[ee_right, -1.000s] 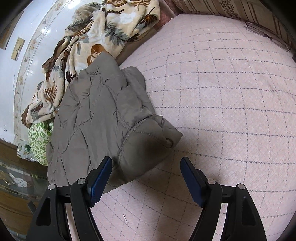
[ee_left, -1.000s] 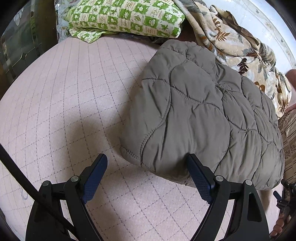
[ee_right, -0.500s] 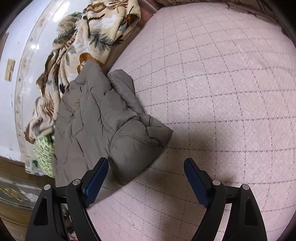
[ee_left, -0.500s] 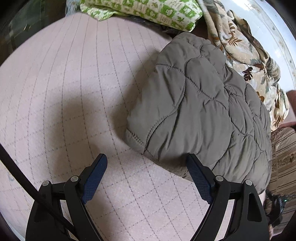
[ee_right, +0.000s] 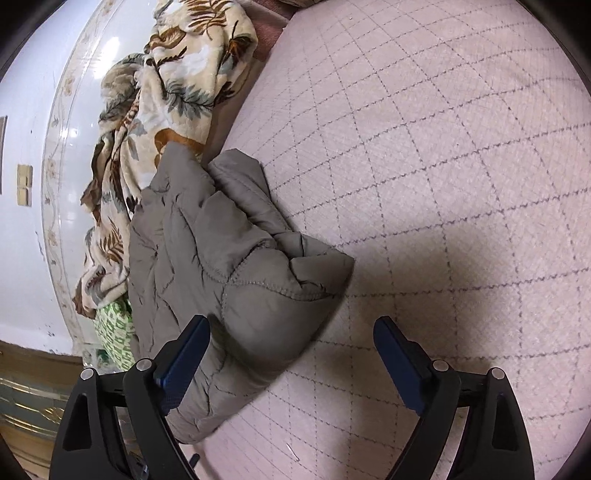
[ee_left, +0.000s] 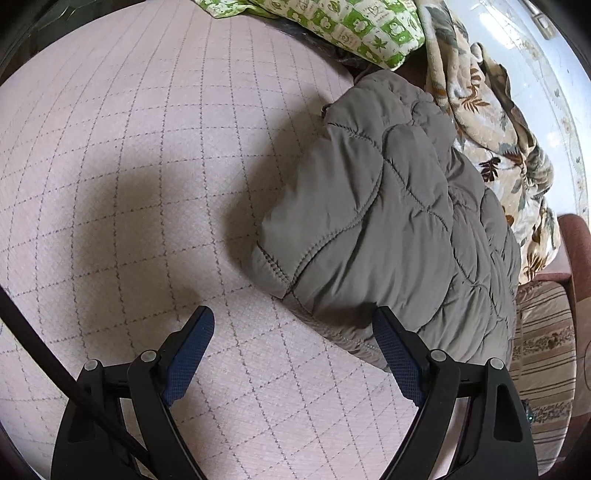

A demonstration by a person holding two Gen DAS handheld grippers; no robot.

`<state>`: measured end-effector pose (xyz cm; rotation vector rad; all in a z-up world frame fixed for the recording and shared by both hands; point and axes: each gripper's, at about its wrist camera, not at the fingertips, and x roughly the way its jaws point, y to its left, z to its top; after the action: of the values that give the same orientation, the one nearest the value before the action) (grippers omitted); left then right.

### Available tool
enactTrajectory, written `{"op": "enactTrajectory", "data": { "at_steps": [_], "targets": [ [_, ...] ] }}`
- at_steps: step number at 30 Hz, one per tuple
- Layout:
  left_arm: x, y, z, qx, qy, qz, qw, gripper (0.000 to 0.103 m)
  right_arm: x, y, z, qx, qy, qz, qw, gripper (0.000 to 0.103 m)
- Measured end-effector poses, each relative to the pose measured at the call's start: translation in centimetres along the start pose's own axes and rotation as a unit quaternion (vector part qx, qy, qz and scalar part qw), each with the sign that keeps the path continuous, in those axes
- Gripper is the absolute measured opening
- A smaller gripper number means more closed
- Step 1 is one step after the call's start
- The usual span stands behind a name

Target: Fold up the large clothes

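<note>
Grey-brown and quilted, the padded jacket (ee_left: 399,229) lies folded into a thick bundle on the pink checked bed cover (ee_left: 155,177), at about two o'clock from the middle of the left wrist view and at about nine o'clock in the right wrist view. Past it, toward the wall, a leaf-print blanket (ee_right: 173,85) is heaped, and a green-and-white patterned cloth (ee_left: 354,29) sits at twelve o'clock in the left view.

The left hand-held gripper (ee_left: 291,358) is spread wide with only bed cover between its blue pads; its one-o'clock fingertip is just at the jacket's near edge, though I cannot tell whether it touches.

The right hand-held gripper (ee_right: 291,358) is also spread, its jaws having just been opening. The jacket's near corner (ee_right: 295,295) lies between its fingers, closer to the eleven-o'clock one, and neither pad presses on the cloth
</note>
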<state>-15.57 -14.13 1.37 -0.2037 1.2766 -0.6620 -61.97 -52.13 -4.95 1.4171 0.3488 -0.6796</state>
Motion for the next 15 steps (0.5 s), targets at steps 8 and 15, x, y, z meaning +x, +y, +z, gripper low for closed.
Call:
{"op": "enactTrajectory", "data": {
  "at_steps": [8,15],
  "targets": [
    [0.6,0.9,0.3,-0.040,-0.020,-0.037,0.9983,0.087,1.1,-0.6,0.7,0.032,-0.025,0.030,0.999,0.093],
    [2.0,0.0,1.5,-0.053,-0.059,-0.046,0.9958,0.094,2.9,0.3,1.3,0.033,-0.040,0.045,0.998,0.096]
  ]
}}
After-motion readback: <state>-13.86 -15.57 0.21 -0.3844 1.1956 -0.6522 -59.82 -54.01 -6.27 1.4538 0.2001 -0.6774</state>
